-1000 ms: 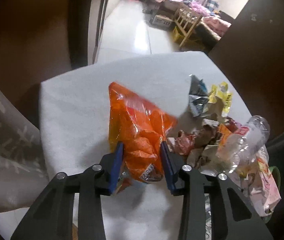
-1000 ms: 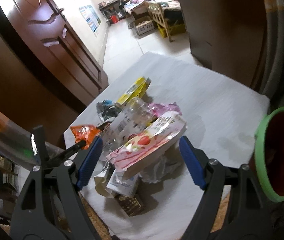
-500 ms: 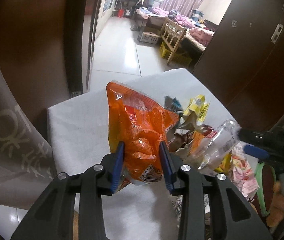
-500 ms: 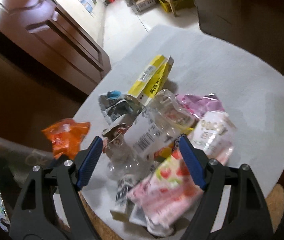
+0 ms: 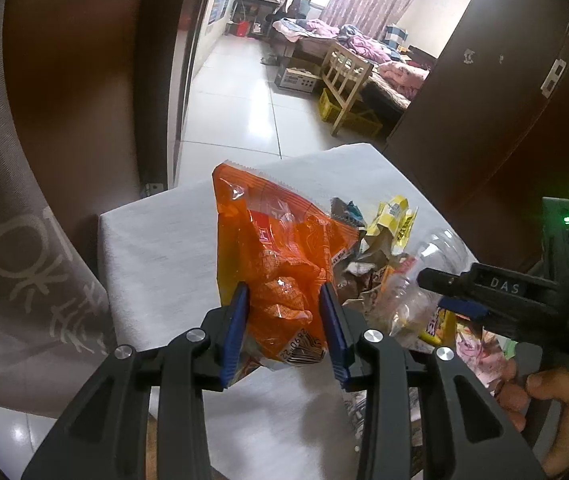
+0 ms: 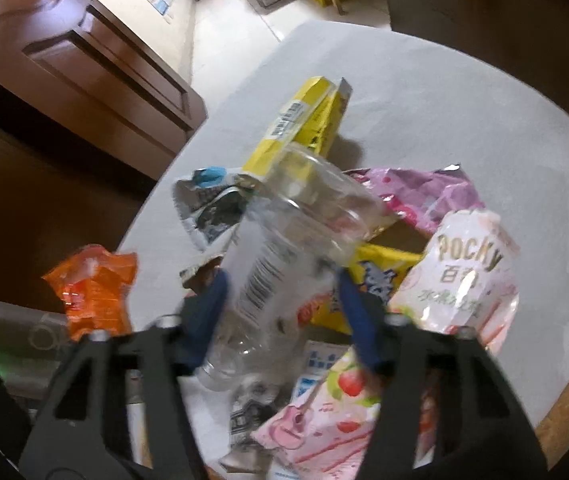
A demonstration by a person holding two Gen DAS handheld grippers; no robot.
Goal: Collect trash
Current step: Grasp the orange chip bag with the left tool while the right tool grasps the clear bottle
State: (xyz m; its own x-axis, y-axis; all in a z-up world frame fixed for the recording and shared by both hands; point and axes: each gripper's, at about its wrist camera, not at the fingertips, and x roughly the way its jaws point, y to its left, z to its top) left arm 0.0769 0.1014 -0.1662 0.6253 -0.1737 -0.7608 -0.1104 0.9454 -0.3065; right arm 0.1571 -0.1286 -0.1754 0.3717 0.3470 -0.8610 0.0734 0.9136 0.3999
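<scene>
My left gripper (image 5: 284, 320) is shut on a crumpled orange snack bag (image 5: 276, 240), which it holds up above the white-covered table (image 5: 156, 248). The same bag (image 6: 94, 288) shows at the left in the right wrist view. My right gripper (image 6: 282, 304) is down in the trash pile. Its jaws are closing on a clear plastic bottle (image 6: 292, 232), and both blue pads lie against the bottle's sides. In the left wrist view the right gripper (image 5: 444, 292) reaches in from the right beside the bottle (image 5: 440, 248), held by a hand (image 5: 556, 400).
Around the bottle lie a yellow carton (image 6: 304, 120), a purple-pink foil wrapper (image 6: 424, 196), a pink Pocky packet (image 6: 468, 272), a strawberry-print packet (image 6: 324, 412) and a torn silver wrapper (image 6: 204, 208). A brown door (image 6: 84, 60) stands left of the table (image 6: 444, 100).
My right gripper dropped over the pile and its wide jaws closed onto the clear bottle. The left gripper rose a little, still gripping the orange bag.
</scene>
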